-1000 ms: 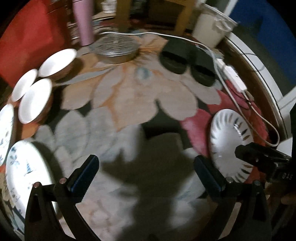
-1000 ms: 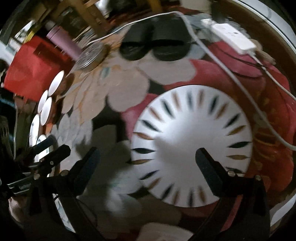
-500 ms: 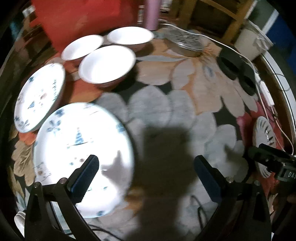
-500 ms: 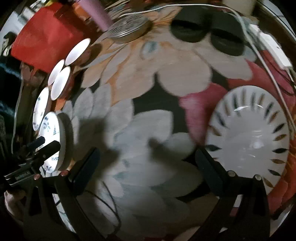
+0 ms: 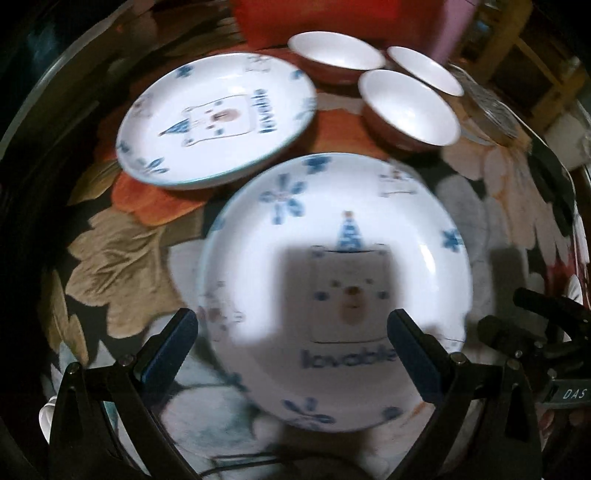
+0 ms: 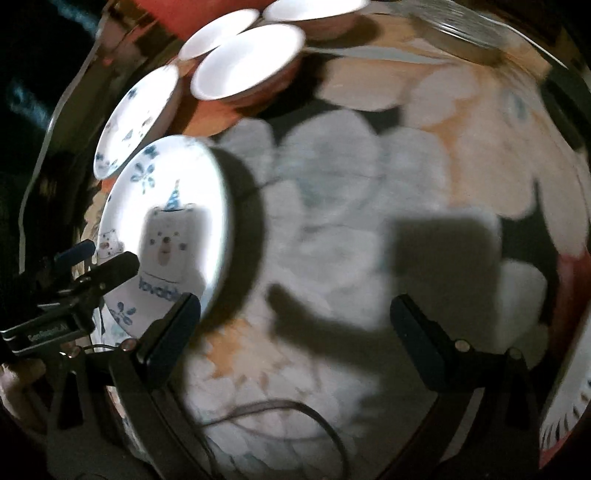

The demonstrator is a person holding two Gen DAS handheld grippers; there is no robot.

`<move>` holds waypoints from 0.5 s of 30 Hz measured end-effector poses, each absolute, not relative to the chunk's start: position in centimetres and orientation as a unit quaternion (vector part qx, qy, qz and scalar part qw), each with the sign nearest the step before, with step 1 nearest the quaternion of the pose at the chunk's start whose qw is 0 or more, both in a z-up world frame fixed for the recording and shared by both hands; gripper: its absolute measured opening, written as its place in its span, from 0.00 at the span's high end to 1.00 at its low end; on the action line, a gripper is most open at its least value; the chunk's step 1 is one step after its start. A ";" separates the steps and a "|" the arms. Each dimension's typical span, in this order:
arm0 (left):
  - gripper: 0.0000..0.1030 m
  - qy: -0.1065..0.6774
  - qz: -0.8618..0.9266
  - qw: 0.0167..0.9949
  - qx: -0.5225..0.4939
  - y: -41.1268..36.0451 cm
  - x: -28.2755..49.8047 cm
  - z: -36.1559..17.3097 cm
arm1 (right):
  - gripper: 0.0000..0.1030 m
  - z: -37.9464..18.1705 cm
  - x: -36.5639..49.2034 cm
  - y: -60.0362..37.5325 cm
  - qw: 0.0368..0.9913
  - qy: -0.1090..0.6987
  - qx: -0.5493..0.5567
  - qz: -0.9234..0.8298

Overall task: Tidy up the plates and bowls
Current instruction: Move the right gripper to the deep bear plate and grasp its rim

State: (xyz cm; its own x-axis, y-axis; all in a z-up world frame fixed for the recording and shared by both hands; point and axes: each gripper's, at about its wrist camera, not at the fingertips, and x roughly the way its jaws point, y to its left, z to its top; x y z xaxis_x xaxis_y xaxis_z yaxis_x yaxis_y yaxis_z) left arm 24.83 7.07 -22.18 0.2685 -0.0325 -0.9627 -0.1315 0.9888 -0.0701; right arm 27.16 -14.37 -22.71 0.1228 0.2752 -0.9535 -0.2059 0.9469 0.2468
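A white plate with a bear drawing and blue flowers (image 5: pixel 343 243) (image 6: pixel 166 221) lies just ahead of my open left gripper (image 5: pixel 291 343), its near part between the spread fingers. A second bear plate (image 5: pixel 218 118) (image 6: pixel 136 118) lies beyond it to the left. Three white bowls with brown outsides (image 5: pixel 406 107) (image 6: pixel 247 62) are grouped behind. My right gripper (image 6: pixel 295 328) is open over the flowered cloth, nothing between its fingers; it shows at the right edge of the left wrist view (image 5: pixel 546 332). A white plate with dark dashes (image 6: pixel 569 410) peeks in at the far right.
A flower-patterned cloth (image 6: pixel 369 184) covers the round table. A metal strainer lid (image 5: pixel 487 107) (image 6: pixel 454 26) sits behind the bowls, a red bag (image 5: pixel 332 14) and a pink bottle (image 5: pixel 454 29) at the back. A dark cable (image 6: pixel 295 410) runs near me. A hand (image 6: pixel 18 384) holds the left gripper.
Both views have swung left. The bear plates and bowls now fill the left wrist view, and the near plate lies between the left fingers. The dashed plate has slid to the right edge.
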 end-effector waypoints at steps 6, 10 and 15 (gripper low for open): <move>0.00 0.605 0.050 0.790 -0.084 9.5 24.4 -23.3 | 0.00 -23.7 28.9 -12.5 0.744 0.649 0.008 0.162; 0.01 0.610 0.051 0.785 -0.096 10.2 24.6 -24.2 | 0.00 -25.2 29.6 -12.2 0.732 0.665 0.011 0.150; 0.01 0.616 0.043 0.777 -0.123 10.7 24.5 -25.8 | 0.00 -25.4 29.7 -11.9 0.733 0.664 -0.003 0.150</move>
